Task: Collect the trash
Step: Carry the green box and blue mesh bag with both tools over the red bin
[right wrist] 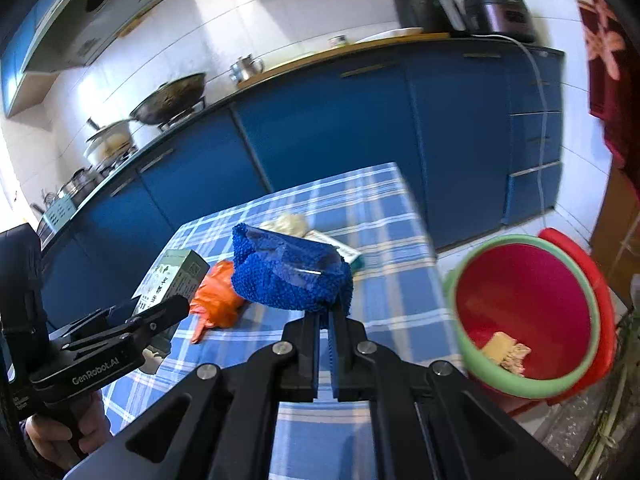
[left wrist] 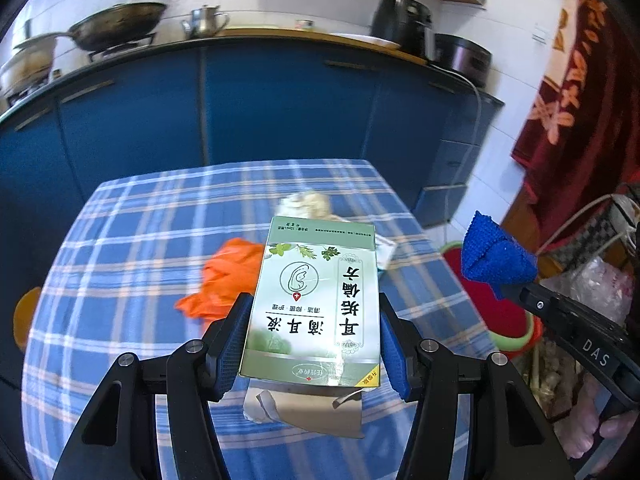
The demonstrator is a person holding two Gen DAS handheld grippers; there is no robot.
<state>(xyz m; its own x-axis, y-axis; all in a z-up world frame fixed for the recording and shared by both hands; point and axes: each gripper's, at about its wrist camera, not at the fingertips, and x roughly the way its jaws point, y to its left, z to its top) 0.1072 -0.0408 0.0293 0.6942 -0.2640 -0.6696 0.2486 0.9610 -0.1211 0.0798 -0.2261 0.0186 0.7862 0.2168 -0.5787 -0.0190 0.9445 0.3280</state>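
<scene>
Box [left wrist: 316,300] between closed left fingers [left wrist: 234,344]

Home kitchen: wok [left wrist: 120,24], blue cabinets [left wrist: 280,100].

A blue cloth [right wrist: 290,270] is pinched in the right gripper [right wrist: 325,312], jaws closed, above the desk [right wrist: 384,216]. A red bucket [right wrist: 528,312] is seen beside the desk.

A green printed carton [left wrist: 316,304] is held tilted above the tabletop [left wrist: 132,240]; orange plastic [left wrist: 230,276] and a crumpled tissue [left wrist: 306,204] are left lying there; a blue knitted cloth [right wrist: 290,270] is pinched aloft beside a red, green-rimmed bin [right wrist: 528,304].
</scene>
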